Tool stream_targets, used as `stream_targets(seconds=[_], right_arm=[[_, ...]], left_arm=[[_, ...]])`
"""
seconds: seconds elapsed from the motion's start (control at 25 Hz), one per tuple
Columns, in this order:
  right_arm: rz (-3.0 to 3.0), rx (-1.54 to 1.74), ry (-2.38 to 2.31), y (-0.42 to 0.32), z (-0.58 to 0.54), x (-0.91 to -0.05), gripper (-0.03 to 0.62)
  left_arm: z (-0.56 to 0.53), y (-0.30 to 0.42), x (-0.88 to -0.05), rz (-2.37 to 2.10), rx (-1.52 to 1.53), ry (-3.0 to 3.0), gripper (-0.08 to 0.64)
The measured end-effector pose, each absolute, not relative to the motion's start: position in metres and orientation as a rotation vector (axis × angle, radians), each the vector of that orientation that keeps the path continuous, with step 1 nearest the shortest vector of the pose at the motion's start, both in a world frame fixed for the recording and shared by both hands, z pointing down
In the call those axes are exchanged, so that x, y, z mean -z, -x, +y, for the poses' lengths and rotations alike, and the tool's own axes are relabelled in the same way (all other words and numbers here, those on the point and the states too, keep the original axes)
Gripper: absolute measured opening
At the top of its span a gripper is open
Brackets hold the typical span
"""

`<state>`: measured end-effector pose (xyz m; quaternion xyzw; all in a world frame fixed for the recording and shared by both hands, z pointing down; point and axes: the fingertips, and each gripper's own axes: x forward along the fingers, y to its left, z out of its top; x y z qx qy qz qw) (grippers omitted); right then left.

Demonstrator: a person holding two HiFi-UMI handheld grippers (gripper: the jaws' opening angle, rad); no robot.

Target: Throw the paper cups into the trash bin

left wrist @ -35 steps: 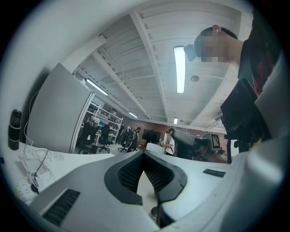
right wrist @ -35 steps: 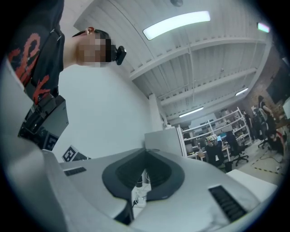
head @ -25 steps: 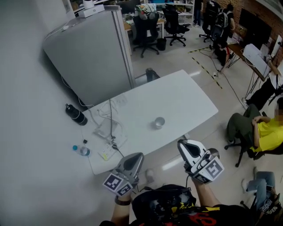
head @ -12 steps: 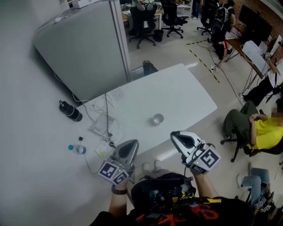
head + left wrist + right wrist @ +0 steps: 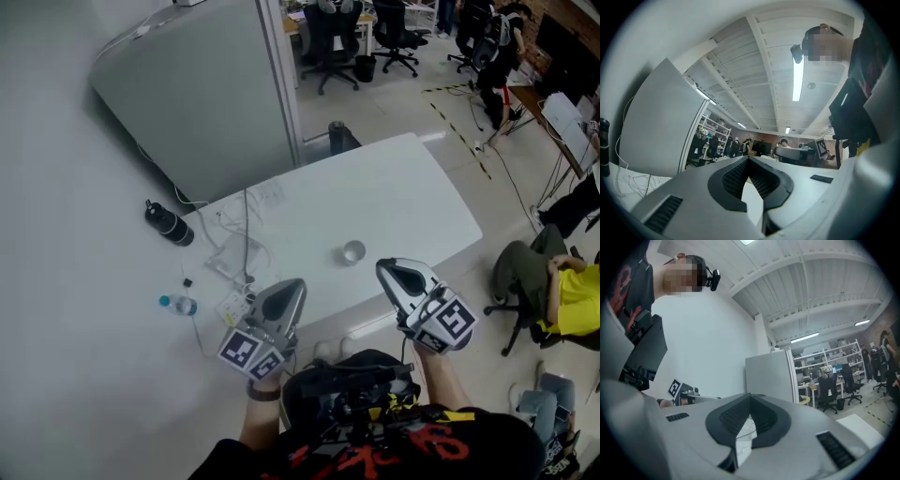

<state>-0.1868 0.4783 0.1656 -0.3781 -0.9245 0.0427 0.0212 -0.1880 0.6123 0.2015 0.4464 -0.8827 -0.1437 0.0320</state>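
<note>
A single small cup (image 5: 353, 251) stands upright on the white table (image 5: 394, 202), near its front edge. I see no trash bin that I can be sure of. My left gripper (image 5: 285, 298) is shut and empty, held close to my body, left of the cup and short of the table edge. My right gripper (image 5: 395, 275) is shut and empty too, just right of the cup and nearer to me. In the left gripper view the left gripper (image 5: 749, 160) points up at the ceiling. In the right gripper view the right gripper (image 5: 750, 396) points toward the grey partition.
A grey partition (image 5: 202, 103) stands behind the table's left end. On the floor at the left lie a black bottle (image 5: 170, 223), a small water bottle (image 5: 178, 305), and a power strip with cables (image 5: 234, 261). A seated person in yellow (image 5: 572, 298) is at the right. Office chairs (image 5: 328, 33) stand behind.
The head view has swung, so the table and cup sit slightly further right and lower in the picture. Both grippers stay shut and low in front of my body.
</note>
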Motion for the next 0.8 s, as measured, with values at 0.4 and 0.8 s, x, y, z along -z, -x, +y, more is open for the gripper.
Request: stream_targets(seconds=[0.4,0.8], right_arm=[[-2.880,-0.321,1.284,0.197,0.476,-0.164,0.005],[-2.867,-0.331,1.228,0.224,0.477,-0.181,0.167]], left_arm=[[0.609,0.199,-0.193,-2.743,0.450,-1.349,0.000],[0.609,0.214,-0.192,-2.768,0.427,-1.282,0.000]])
